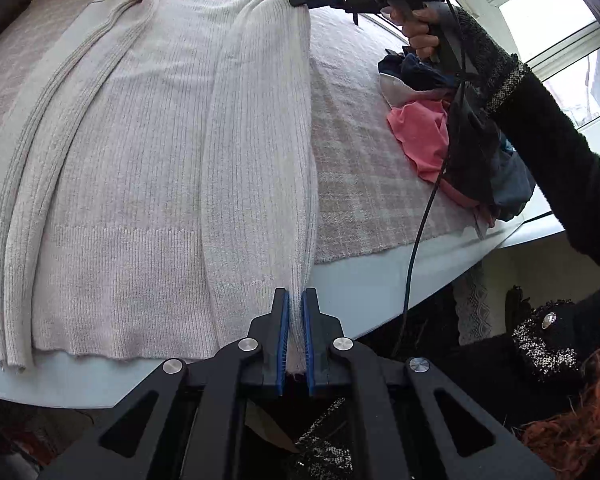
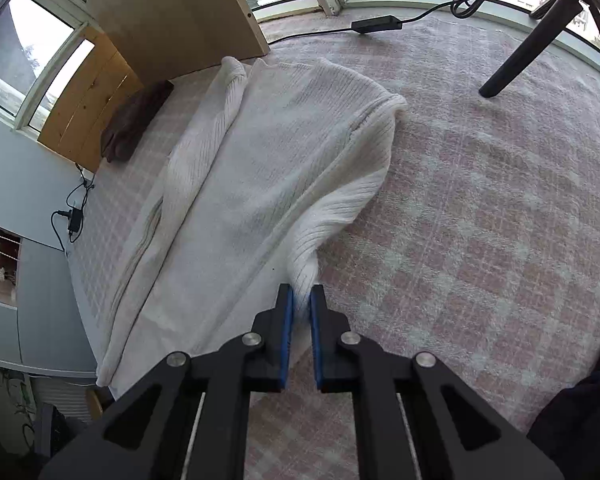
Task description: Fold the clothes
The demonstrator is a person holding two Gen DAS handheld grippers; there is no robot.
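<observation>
Here, left to right:
Sweater (image 1: 140, 152): cream ribbed knit, spread flat on the checked cloth (image 1: 360, 184) over the table (image 1: 356, 292), both sleeves folded in along the body.
Left tool (image 1: 296, 308): clamped narrow on the hem edge at the sweater's right side.
Right tool (image 2: 302, 300): pinched on the far end of that same side, lifting it.
Clothes pile (image 1: 440, 120): well right of the sweater.

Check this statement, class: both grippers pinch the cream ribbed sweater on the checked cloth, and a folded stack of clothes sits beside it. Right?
One slip: the clothes beside the sweater are a jumbled heap, not a folded stack, as the left wrist view shows. The left gripper and right gripper do pinch the sweater on the checked cloth.
</observation>
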